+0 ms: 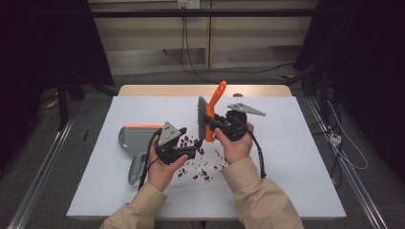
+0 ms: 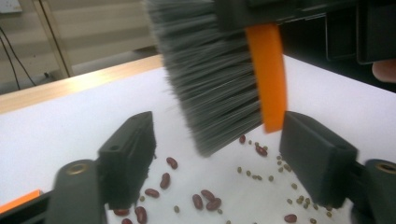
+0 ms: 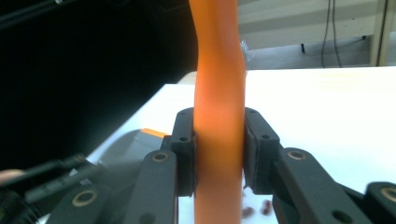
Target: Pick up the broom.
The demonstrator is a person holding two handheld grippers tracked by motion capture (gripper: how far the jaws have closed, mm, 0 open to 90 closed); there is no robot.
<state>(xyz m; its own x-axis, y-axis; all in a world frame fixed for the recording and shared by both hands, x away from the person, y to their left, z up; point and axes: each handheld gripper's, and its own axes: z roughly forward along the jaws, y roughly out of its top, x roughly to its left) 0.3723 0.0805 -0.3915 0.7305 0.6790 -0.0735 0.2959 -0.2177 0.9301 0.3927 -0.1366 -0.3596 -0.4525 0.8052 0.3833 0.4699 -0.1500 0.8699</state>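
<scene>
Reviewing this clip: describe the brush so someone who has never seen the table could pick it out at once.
On the white table, look above the scattered red beans, where the right gripper is clamped on it. The brush stands upright there, the only thing with grey bristles and a long orange handle; the grey dustpan lies flat to its left.

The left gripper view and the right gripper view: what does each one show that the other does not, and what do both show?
The left gripper view alone shows the brush's grey bristles hanging above the scattered red beans and small green ones, with the left gripper open and nothing between its jaws.

The right gripper view alone shows the grip: the right gripper is shut on the brush handle, pads pressed on both sides. The grey dustpan lies behind at left.

Both show the orange handle, the white table and some beans.
</scene>
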